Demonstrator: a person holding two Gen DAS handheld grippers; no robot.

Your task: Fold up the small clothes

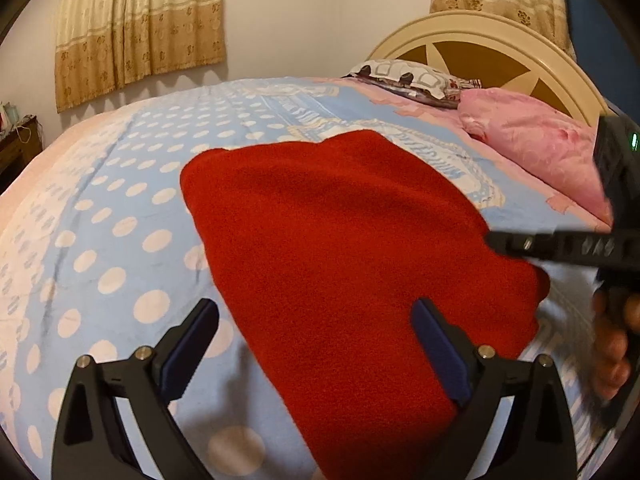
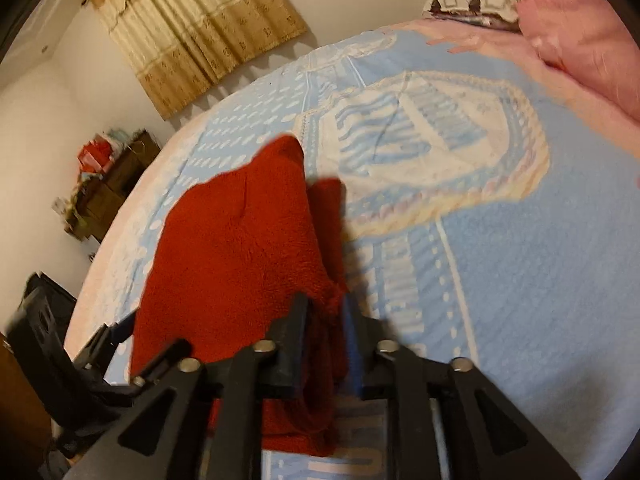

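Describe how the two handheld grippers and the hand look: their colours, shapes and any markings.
The left gripper has black angular plastic arms with silver round bolts at the joints, and flat dark blue ridged pads. The right gripper is built the same way: black arms, silver bolts, blue pads. Its black body shows a small green light. The bare hand has no visible sleeve.

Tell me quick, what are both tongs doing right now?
Left tongs: open, holding nothing, over the red cloth.
Right tongs: shut on the red cloth's edge.

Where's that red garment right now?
The red garment lies on the blue dotted bedspread, below the pink pillow. The right gripper pinches its near edge; the left gripper stands open over it.
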